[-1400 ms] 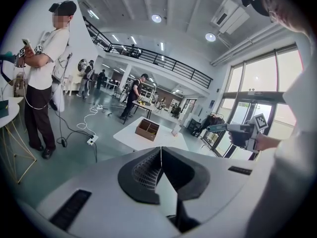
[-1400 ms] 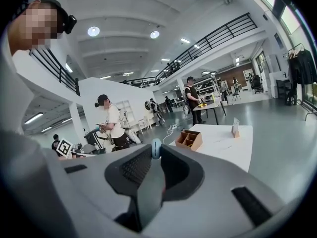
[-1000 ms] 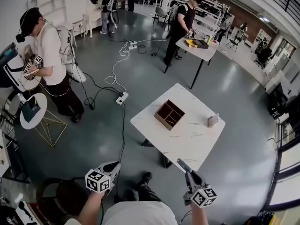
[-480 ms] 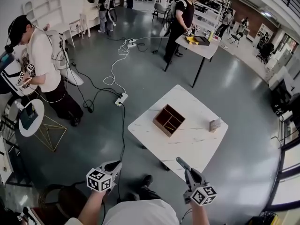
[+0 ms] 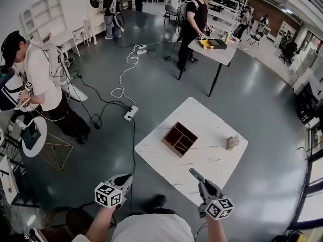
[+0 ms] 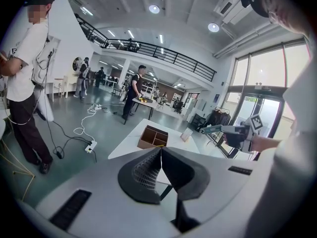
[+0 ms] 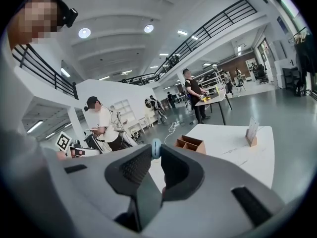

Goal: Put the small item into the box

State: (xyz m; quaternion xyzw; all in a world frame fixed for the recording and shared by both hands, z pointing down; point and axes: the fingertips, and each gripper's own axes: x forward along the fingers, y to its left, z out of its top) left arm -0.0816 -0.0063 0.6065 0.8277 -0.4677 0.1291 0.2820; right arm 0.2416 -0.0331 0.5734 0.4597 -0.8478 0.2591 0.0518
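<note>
Pinched at the very tips of the right hand-held gripper (image 7: pixel 156 153): the small item (image 7: pixel 155 146), pale blue and rounded, up in the air and well short of the desk (image 5: pixel 214 158). Left hand-held gripper (image 6: pixel 159 151) closed tip to tip, nothing between its jaws. In the head view, both held low before the body over grey floor, pointing toward the desk, left one at the left, right one at the right.

On the white marbled desk: an open brown box (image 5: pixel 179 139) with inner dividers, near the desk's left side. Well apart from it, by the right edge, a small upright card in a stand (image 5: pixel 232 142).

On the floor beyond the desk's left corner, a white power strip (image 5: pixel 130 114) with cables looping away. Farther back, a second table (image 5: pixel 224 54) carrying something yellow and a dark tray, with a person in black (image 5: pixel 196 21) standing at it. At far left, another person in a white top (image 5: pixel 43 79), facing away.
</note>
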